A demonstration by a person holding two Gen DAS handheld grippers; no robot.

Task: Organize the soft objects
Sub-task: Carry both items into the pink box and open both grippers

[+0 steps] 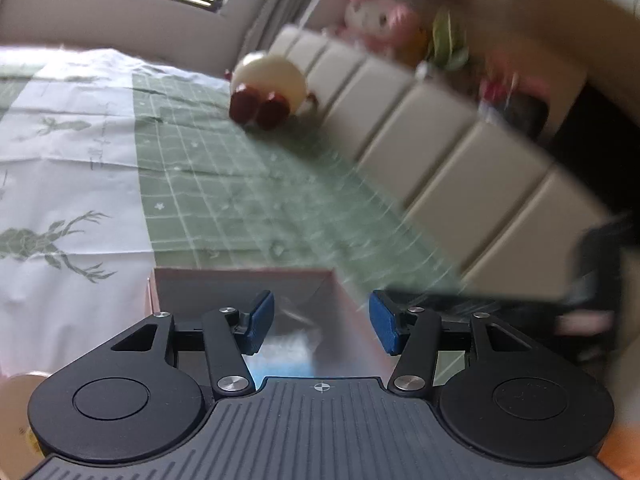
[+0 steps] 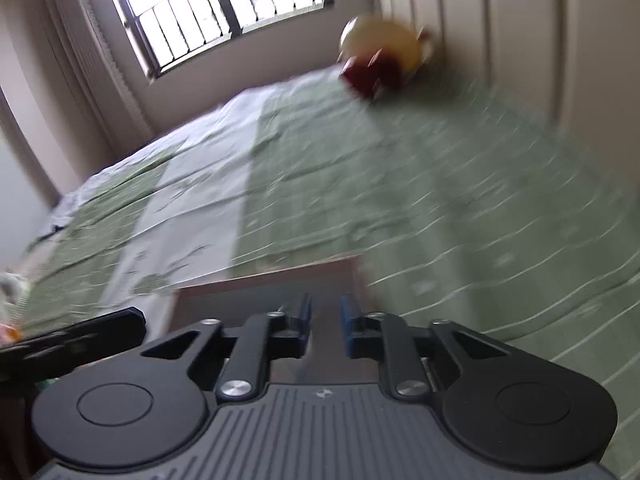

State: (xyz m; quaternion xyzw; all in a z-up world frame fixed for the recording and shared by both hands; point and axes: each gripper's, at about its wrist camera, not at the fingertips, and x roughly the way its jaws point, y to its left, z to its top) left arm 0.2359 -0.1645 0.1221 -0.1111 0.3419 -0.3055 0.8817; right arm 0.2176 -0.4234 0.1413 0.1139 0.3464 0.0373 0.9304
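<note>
With the left gripper [image 1: 322, 322] and right gripper [image 2: 325, 322] both released and empty, the round cream plush toy [image 1: 270, 86] far ahead looks light and squashy; pinch its body.

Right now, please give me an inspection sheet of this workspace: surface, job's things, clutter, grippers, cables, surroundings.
Surface: bed with green and white sheet.
Job's things: round cream plush toy on the bed against the headboard; pink plush behind the headboard.
Clutter: open box below both grippers; contents blurred.
Grippers: left gripper open, empty; right gripper narrowly open, empty.
Cables: nothing seen.
Surroundings: barred window, beige walls.
</note>
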